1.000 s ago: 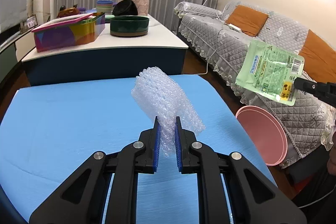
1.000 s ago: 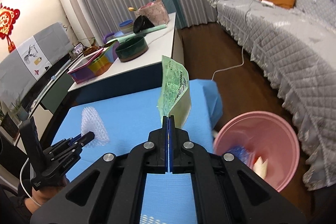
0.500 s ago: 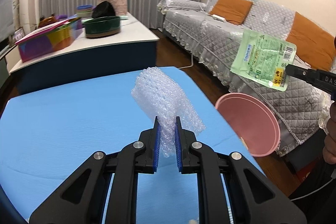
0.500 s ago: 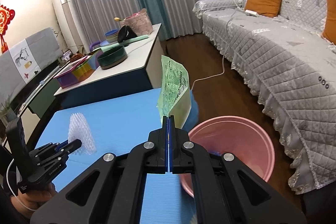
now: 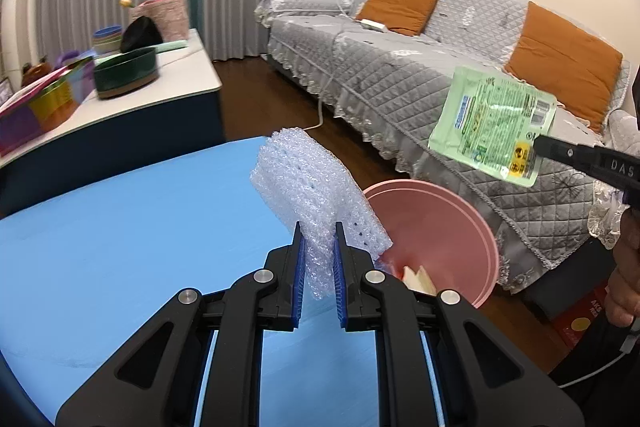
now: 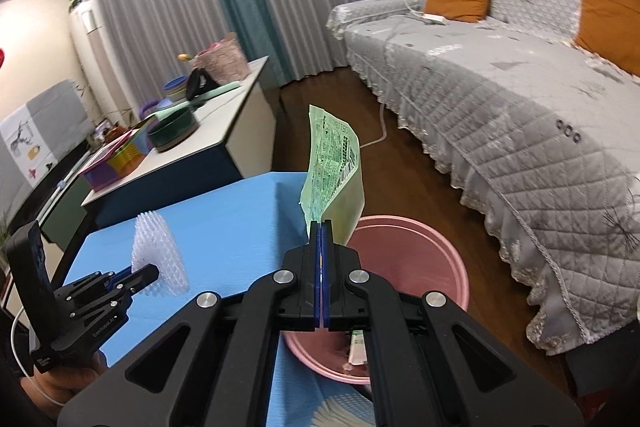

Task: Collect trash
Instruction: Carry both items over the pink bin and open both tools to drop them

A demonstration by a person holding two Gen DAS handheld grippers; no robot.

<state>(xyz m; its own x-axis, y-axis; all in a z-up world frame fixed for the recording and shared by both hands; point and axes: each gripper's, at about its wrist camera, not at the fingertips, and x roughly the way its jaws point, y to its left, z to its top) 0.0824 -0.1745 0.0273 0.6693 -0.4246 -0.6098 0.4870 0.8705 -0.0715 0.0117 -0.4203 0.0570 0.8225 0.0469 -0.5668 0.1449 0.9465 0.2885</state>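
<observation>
Two pieces of trash held up beside the pink bin

Bubble wrap [image 5: 316,187] is pinched by the left tongs [image 5: 319,259] above the blue tabletop [image 5: 120,227]; a green packet [image 6: 332,163] is clamped in the closed right tongs [image 6: 321,247] over the pink bin's [image 6: 448,259] near rim.

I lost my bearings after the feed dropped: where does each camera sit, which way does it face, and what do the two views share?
Left wrist: rides the left gripper, looking along jaws shut on bubble wrap, over the blue table toward the pink bin and sofa; a hand shows at right.
Right wrist: rides the right gripper, jaws shut on a green packet, facing the bin and sofa; the hand under the left gripper shows at lower left.
Shared: both pieces of trash, bin, table, sofa.
</observation>
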